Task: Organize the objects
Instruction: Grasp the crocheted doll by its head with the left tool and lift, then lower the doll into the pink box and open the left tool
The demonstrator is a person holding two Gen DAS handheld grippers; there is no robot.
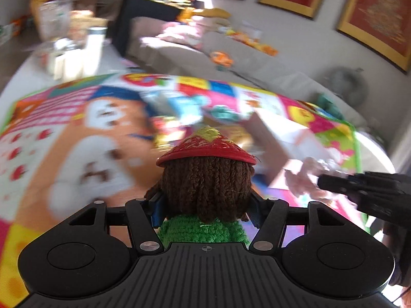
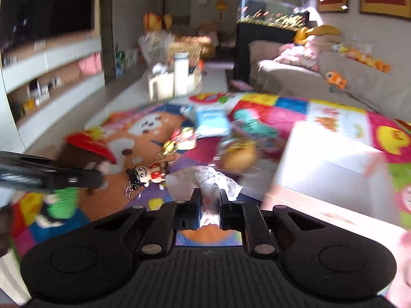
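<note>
A crocheted doll (image 1: 205, 184) with brown yarn hair, a red hat and a green body sits between the blue pads of my left gripper (image 1: 205, 206), which is shut on it. The doll's red hat (image 2: 90, 145) also shows at the left of the right wrist view. My right gripper (image 2: 209, 197) is shut on a crinkled clear plastic bag (image 2: 212, 179) with something pale inside, held above the mat. From the left wrist view, that bag (image 1: 305, 177) hangs at the tip of the right gripper (image 1: 331, 183).
A colourful play mat (image 2: 282, 107) covers the floor. On it lie a small keychain figure (image 2: 146, 174), a blue packet (image 2: 210, 120), a teal toy (image 2: 253, 125) and a yellow round toy (image 2: 239, 156). A white open box (image 2: 328, 169) stands at the right. A sofa (image 2: 359, 87) lies behind.
</note>
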